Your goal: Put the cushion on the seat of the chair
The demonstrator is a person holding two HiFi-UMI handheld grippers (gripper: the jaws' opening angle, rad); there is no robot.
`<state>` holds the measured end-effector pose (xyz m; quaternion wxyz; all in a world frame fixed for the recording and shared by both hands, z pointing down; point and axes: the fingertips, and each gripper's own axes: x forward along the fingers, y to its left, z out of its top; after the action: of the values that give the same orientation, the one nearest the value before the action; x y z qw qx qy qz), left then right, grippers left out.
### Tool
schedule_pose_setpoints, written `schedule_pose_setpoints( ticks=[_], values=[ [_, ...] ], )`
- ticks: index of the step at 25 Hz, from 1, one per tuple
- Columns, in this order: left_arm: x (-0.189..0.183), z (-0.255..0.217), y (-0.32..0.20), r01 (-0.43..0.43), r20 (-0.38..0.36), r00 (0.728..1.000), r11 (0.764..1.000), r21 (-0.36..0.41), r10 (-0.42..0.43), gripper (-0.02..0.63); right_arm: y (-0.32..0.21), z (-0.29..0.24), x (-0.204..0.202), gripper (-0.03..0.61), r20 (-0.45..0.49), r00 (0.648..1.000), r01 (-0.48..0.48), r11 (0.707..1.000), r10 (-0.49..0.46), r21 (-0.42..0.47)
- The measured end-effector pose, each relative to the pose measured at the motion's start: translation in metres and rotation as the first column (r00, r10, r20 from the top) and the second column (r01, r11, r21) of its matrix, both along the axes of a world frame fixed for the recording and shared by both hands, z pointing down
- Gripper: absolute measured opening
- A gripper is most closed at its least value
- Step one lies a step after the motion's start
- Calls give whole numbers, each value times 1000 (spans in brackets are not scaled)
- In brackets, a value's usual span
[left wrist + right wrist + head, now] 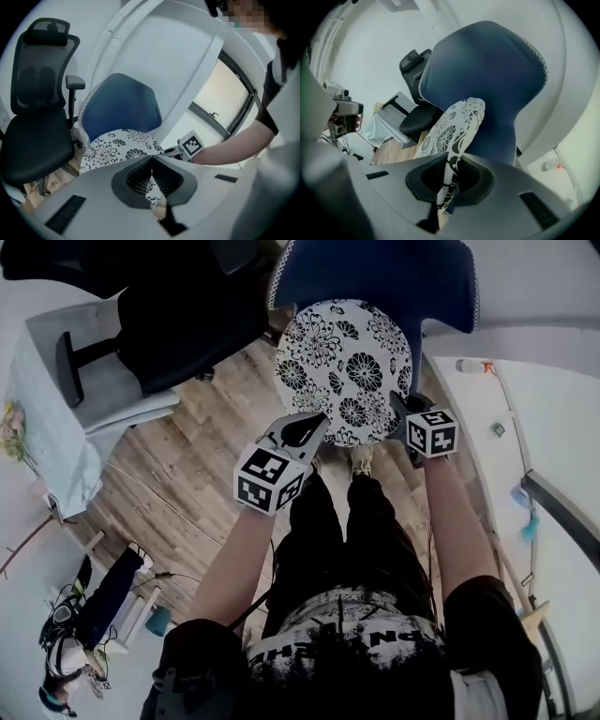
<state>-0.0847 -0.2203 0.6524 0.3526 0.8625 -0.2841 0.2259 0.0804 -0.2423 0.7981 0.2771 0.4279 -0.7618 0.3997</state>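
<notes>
While left tool (pixel 312 429) and right tool (pixel 399 411) pinch its rim, the cushion (pixel 345 367) hangs between.

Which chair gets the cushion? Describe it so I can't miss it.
Two chairs stand on the wooden floor. The target is the blue chair, right behind the black-and-white floral cushion. Unlike the black office chair beside it, it has a blue shell back edged in white stitching.

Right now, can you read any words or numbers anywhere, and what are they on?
The person's shirt: white letters, upside down, too blurred to read.
The left gripper and right gripper: black-and-white square patterns only, no words.
The cushion: flowers only, no words.
</notes>
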Motion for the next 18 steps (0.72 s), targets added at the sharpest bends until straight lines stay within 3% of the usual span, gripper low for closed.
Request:
schedule_pose_setpoints(
  ticks=[10,18],
  values=[
    [40,29,0,-35,28,999,999,1,35,15,8,85,66,26,-43,995,-92,990,87,-110],
    [38,42,-3,-50,28,998,998,-23,50,15,4,129,88,27,-188,982,-56,989,29,-140]
  ],
)
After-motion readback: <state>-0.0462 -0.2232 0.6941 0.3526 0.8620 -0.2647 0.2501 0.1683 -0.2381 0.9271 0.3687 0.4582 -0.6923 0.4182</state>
